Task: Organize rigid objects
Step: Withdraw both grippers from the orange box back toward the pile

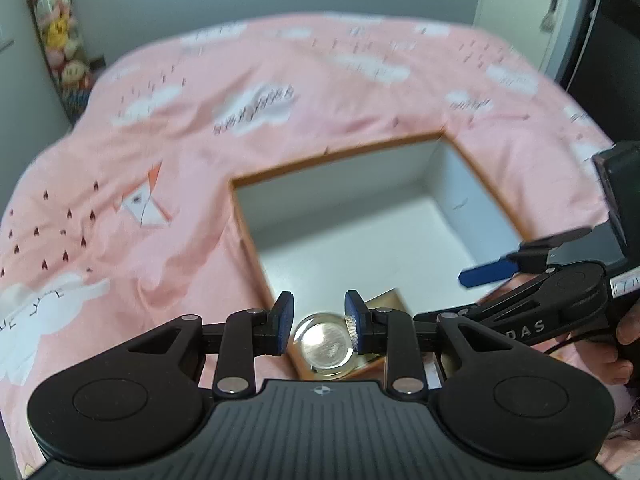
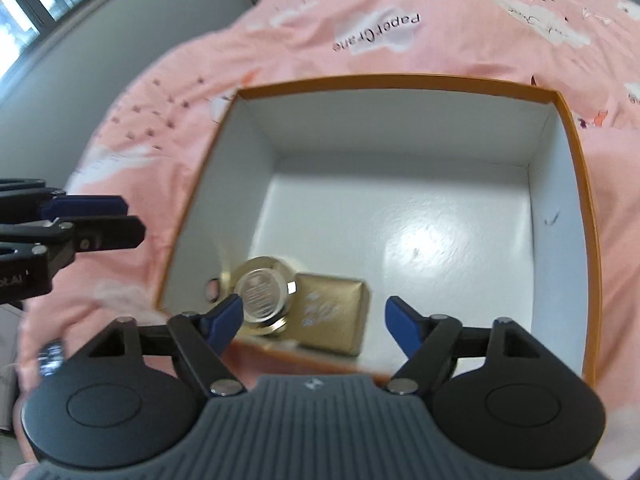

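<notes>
Left wrist view: the left gripper [image 1: 319, 322] points steeply down over the near corner of the box [image 1: 332, 158], an orange-rimmed white carton lying on a pink bedspread [image 1: 160, 140]. Its blue pads stand a little apart with nothing pressed between them; the round glass jar [image 1: 326, 346] lies below the gap, inside the box at 6 o'clock. At 3 o'clock the right gripper [image 1: 516, 262] reaches in from the side, a person's fingers [image 1: 622, 360] wrapped on its handle.

Right wrist view: the right gripper [image 2: 314, 318] also tilts down over the box [image 2: 576, 152], jaws spread wide and empty. On the box floor at 7 o'clock the jar [image 2: 262, 290] lies on its side, its round silvery face toward the camera, touching a flat gold packet [image 2: 334, 310] just beside it toward 6 o'clock. The left gripper [image 2: 96, 220] enters from 9 o'clock above the bedspread [image 2: 400, 20], outside the box rim; this side-on look does not show its gap clearly.
</notes>
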### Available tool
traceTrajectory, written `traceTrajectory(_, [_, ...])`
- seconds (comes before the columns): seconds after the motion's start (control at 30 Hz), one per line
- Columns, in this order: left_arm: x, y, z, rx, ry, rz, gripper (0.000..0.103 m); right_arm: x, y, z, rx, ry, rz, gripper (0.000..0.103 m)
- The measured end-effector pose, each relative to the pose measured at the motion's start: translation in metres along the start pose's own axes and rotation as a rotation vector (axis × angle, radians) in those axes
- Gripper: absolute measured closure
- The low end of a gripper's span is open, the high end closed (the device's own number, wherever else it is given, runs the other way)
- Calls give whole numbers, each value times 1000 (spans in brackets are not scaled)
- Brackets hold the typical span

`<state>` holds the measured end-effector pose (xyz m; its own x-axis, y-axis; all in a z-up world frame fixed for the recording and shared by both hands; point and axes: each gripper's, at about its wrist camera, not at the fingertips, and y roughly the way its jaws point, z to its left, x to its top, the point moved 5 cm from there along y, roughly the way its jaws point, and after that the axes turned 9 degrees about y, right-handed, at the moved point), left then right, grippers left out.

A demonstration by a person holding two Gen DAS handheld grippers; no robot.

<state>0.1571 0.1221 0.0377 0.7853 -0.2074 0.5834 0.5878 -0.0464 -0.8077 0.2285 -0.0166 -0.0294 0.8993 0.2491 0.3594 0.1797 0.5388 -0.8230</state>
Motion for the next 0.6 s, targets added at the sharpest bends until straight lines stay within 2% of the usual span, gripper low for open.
traceTrajectory(0.13, [-11, -22, -22, -26, -4, -76, 70, -18, -35, -7, 105, 74, -37, 18])
traceTrajectory(0.23, [-21, -32, -31, -1, -21, -119, 70, -34, -57, -11, 128, 88, -77, 18])
traceTrajectory(0.3, [-30, -35, -35, 6, -70, -136, 70, -46, -64, -13, 92, 82, -101, 19])
traceTrajectory(0.37, [-41, -34, -40, -4, -110, -131, 70, -60, -67, -16, 21, 57, -104, 21])
traceTrajectory(0.43, [-54, -26, -46, -28, -127, -103, 70, -73, -68, -20, -34, 55, -103, 23])
traceTrajectory(0.6, [-89, -4, -55, -60, -211, -37, 70, -99, -55, -36, -96, 81, -79, 27])
